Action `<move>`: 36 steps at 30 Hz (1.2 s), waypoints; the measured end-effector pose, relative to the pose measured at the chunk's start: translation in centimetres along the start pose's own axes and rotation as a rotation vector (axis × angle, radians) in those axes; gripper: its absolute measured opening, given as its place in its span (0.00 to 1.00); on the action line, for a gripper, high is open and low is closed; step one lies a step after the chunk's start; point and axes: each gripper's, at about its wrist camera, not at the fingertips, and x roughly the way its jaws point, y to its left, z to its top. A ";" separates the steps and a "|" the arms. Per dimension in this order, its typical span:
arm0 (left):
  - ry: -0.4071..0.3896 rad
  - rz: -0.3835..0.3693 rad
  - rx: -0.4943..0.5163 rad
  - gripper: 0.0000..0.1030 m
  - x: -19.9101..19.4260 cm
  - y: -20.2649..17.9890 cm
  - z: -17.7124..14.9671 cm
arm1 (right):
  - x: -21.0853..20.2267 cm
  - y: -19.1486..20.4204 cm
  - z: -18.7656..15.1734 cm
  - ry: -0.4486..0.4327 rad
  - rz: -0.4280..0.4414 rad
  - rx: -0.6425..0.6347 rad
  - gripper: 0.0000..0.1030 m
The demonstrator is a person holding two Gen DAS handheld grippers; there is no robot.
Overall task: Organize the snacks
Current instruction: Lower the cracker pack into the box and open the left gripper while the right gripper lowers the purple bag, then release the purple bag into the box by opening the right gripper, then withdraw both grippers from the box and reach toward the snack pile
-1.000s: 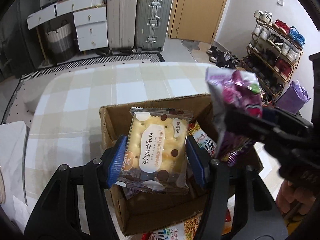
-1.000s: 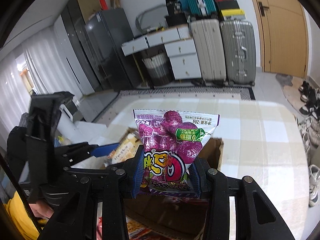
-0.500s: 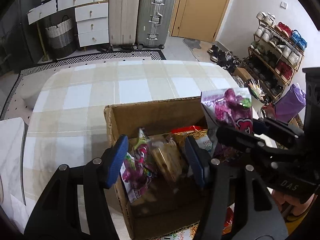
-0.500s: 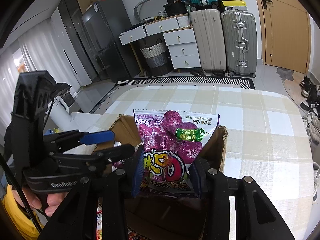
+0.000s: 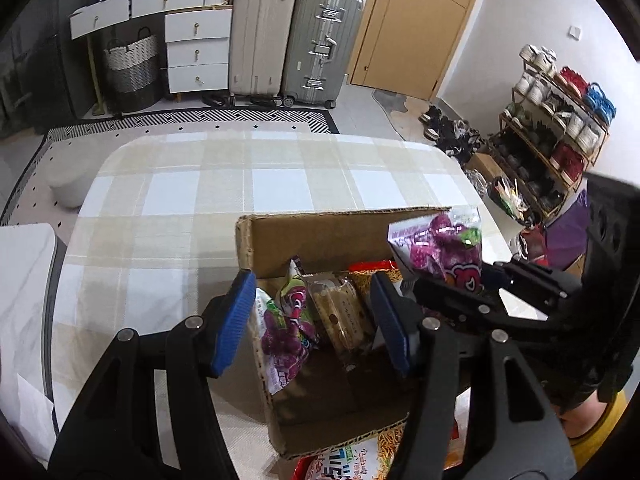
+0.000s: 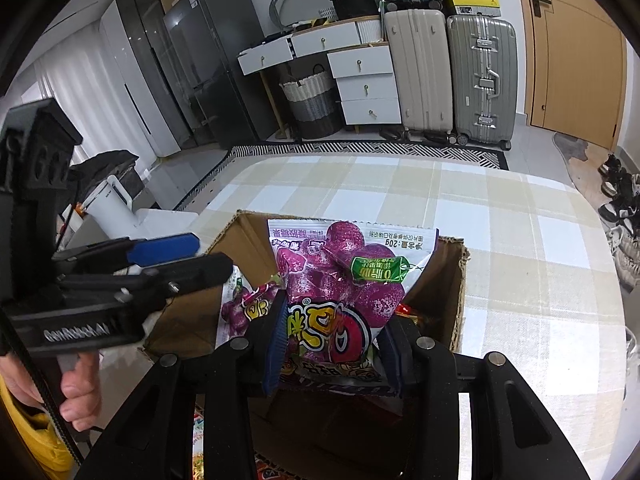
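An open cardboard box (image 5: 320, 236) stands on the checked table and holds several snack packs, among them a cracker pack (image 5: 340, 316) and a purple candy pack (image 5: 284, 332). My left gripper (image 5: 316, 320) is open and empty just above the box. My right gripper (image 6: 334, 344) is shut on a purple snack bag (image 6: 344, 284) and holds it over the box's (image 6: 452, 280) right side. That bag also shows in the left wrist view (image 5: 444, 244), with the right gripper (image 5: 452, 280) below it. The left gripper shows at the left of the right wrist view (image 6: 180, 256).
More snack packs (image 5: 352, 460) lie on the table in front of the box. The checked tablecloth (image 5: 240, 184) stretches beyond the box. Suitcases (image 5: 292, 40), drawers and a shoe rack (image 5: 560, 128) stand around the room. A white kettle (image 6: 112, 208) sits to the left.
My left gripper has let go of the cracker pack, which now lies in the box, and stays open. My right gripper has lowered the purple bag toward the box.
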 end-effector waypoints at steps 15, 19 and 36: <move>-0.031 0.028 -0.015 0.64 -4.0 -0.5 -1.6 | -2.6 1.6 0.0 -0.069 -0.032 -0.019 0.47; -0.055 0.048 0.001 0.66 -6.0 -1.4 -2.8 | -5.3 2.6 -0.2 -0.118 -0.030 -0.026 0.47; -0.271 0.100 0.077 0.79 -19.8 -6.3 -8.6 | -22.0 8.9 -5.9 -0.408 0.020 -0.076 0.47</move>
